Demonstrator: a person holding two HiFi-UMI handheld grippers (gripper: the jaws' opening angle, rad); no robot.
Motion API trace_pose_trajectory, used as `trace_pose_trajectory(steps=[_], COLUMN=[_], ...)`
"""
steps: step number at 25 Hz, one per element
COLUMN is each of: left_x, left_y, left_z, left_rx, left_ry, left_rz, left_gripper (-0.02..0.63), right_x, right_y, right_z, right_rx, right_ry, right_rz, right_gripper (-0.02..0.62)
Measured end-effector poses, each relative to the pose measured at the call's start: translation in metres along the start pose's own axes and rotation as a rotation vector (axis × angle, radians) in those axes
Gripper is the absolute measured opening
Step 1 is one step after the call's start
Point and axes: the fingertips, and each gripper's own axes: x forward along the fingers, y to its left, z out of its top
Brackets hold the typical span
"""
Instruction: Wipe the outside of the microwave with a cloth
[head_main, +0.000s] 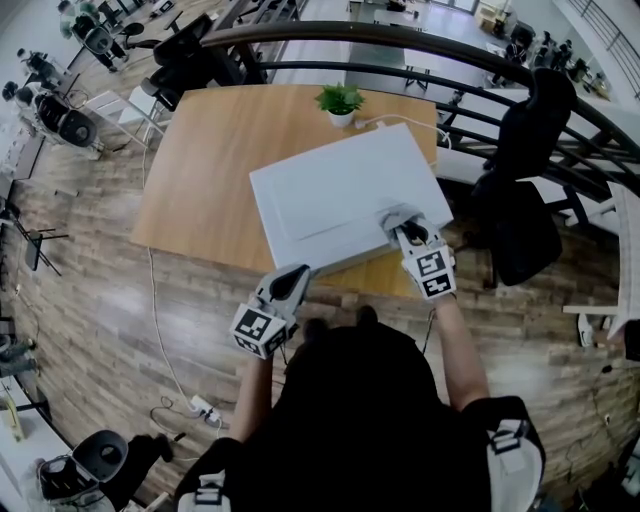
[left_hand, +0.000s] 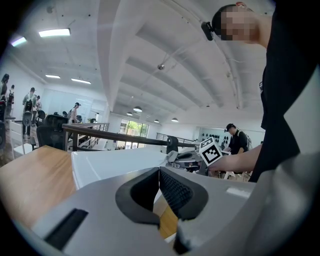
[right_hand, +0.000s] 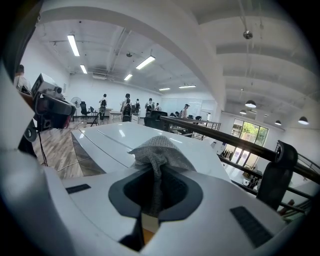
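A white microwave (head_main: 340, 195) stands on a wooden table (head_main: 205, 170); I see its top from above. My right gripper (head_main: 405, 228) rests at the top's near right corner, shut on a grey cloth (right_hand: 157, 150) that bunches out past the jaws over the white microwave top (right_hand: 115, 137). My left gripper (head_main: 290, 285) hangs below the table's near edge, left of the microwave's front, its jaws shut with nothing between them. The left gripper (left_hand: 159, 172) view looks along the microwave (left_hand: 115, 162) to the cloth (left_hand: 172, 156) and the right gripper's marker cube (left_hand: 210, 151).
A small potted plant (head_main: 340, 102) stands at the table's far edge behind the microwave. A black chair (head_main: 525, 230) is close on the right, and a dark railing (head_main: 400, 40) curves behind the table. A power strip (head_main: 203, 408) and cable lie on the floor at left.
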Motion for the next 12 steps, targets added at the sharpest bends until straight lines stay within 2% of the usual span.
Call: trace_pose_trajectory(steps=[2, 12], left_x=[0.004, 0.022], left_y=[-0.002, -0.005], left_z=[0.001, 0.001], left_rx=[0.021, 0.011], left_ry=[-0.018, -0.013], left_rz=[-0.002, 0.012], left_gripper=[0.003, 0.003], right_x=[-0.004, -0.012], right_y=[-0.012, -0.065], right_z=[-0.003, -0.022], right_rx=[0.002, 0.011], right_ry=[0.003, 0.017], right_rz=[-0.011, -0.074], right_gripper=[0.018, 0.018])
